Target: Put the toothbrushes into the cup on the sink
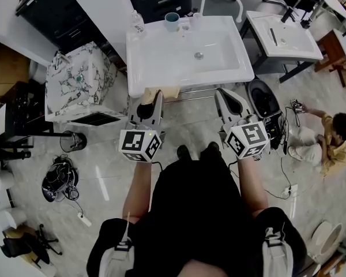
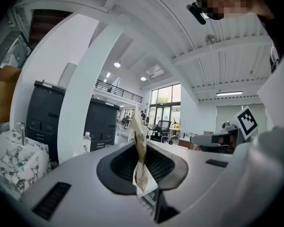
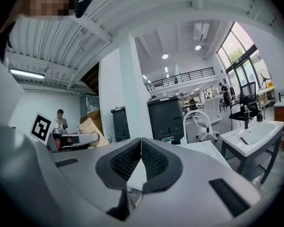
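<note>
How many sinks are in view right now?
2. The near sink stands straight ahead in the head view, a teal cup on its back rim; the far sink stands to its right. Others may lie outside the frame.

black clothes (image 1: pixel 190 212), grey grippers (image 1: pixel 151 100) with black-and-white marker cubes (image 1: pixel 139 145)

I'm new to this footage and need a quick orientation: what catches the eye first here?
The big white sink fills the top centre of the head view, a teal cup on its back rim. In front of it, the left tongs are clamped on a beige packet that sticks out past them, while the right tongs are shut on nothing.
</note>
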Available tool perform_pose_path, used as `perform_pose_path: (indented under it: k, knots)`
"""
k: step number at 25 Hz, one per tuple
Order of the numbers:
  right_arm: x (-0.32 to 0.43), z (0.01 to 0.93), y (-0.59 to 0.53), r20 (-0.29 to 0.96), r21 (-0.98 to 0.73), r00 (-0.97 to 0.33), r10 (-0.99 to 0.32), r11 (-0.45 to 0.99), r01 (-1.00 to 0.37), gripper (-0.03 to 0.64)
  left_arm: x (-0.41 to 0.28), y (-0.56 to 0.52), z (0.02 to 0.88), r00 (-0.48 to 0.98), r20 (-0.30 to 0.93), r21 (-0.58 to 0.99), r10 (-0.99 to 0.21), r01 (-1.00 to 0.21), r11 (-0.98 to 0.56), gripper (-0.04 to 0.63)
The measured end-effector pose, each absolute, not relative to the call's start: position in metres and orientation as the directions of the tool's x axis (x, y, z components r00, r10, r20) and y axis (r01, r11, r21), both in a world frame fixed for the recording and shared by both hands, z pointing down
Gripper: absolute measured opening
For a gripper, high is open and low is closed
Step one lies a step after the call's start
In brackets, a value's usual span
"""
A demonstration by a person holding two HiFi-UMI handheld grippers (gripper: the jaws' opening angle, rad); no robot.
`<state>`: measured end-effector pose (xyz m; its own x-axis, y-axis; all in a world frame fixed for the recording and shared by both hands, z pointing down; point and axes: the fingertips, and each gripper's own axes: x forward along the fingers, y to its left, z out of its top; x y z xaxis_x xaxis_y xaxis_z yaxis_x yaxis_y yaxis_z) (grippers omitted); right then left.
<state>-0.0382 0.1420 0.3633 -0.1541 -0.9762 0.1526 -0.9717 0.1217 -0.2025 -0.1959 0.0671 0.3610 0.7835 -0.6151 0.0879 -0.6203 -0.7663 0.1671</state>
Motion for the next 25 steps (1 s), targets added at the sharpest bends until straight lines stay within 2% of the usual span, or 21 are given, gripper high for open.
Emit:
perform_pose_path:
  k: [14, 25]
  knots:
    - [-0.034, 0.375, 0.144, 0.202, -0.205, -0.126, -0.971, 0.084, -0.975, 0.031, -0.198, 0.072, 0.372, 0.784, 0.109, 0.187, -0.612, -0.62, -0.761, 0.044]
    - [-0.018, 0.385, 0.111, 0.22, -0.227, -0.184, -0.958, 0.133, -0.965, 0.031, -0.176, 0.048, 0.38, 0.764, 0.137, 0.194, -0.63, -0.644, -0.74, 0.044]
